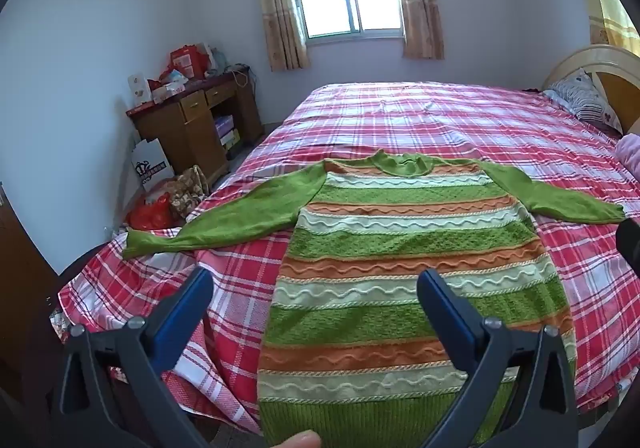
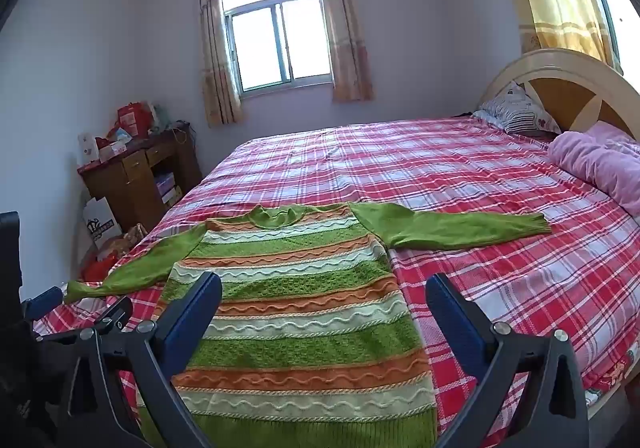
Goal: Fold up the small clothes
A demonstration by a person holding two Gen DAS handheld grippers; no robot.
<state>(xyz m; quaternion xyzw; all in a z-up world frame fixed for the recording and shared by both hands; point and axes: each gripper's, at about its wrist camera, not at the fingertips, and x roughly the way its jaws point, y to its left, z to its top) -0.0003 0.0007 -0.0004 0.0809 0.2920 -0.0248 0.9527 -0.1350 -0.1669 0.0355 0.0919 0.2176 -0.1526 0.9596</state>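
We hover the left gripper (image 1: 316,288) and right gripper (image 2: 324,292), both wide and holding nothing, above the sweater (image 1: 404,272) (spread flat on bed (image 1: 440,119), ready for folding).

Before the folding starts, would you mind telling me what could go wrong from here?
1. The sweater's left sleeve reaches the bed's edge; its cuff could slide off when pulled.
2. The sweater lies on a loose plaid sheet, so either open claw, left or right, might pinch sheet along with knit.
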